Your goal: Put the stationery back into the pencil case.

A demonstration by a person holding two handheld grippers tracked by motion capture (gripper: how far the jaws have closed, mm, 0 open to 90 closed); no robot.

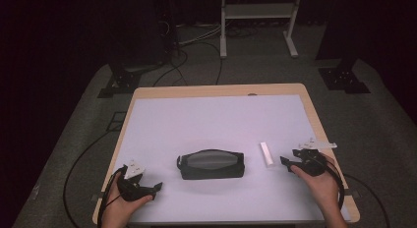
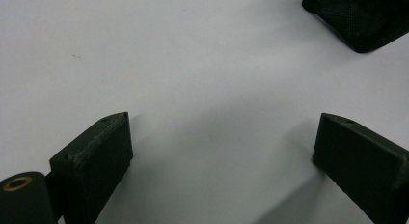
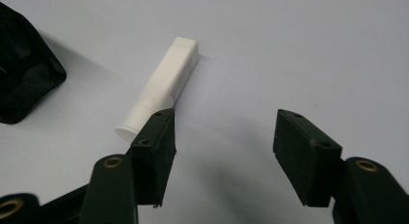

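Pouch (image 1: 210,165) at table (image 1: 196,115) centre; tube (image 1: 267,154) just right of it; hand-held grippers flank both, apart

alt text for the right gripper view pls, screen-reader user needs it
A white tube lies flat on the pale table surface, just ahead of and left of the right gripper, whose two black jaws stand open with nothing between them. The corner of a black mesh pouch shows at the left edge.
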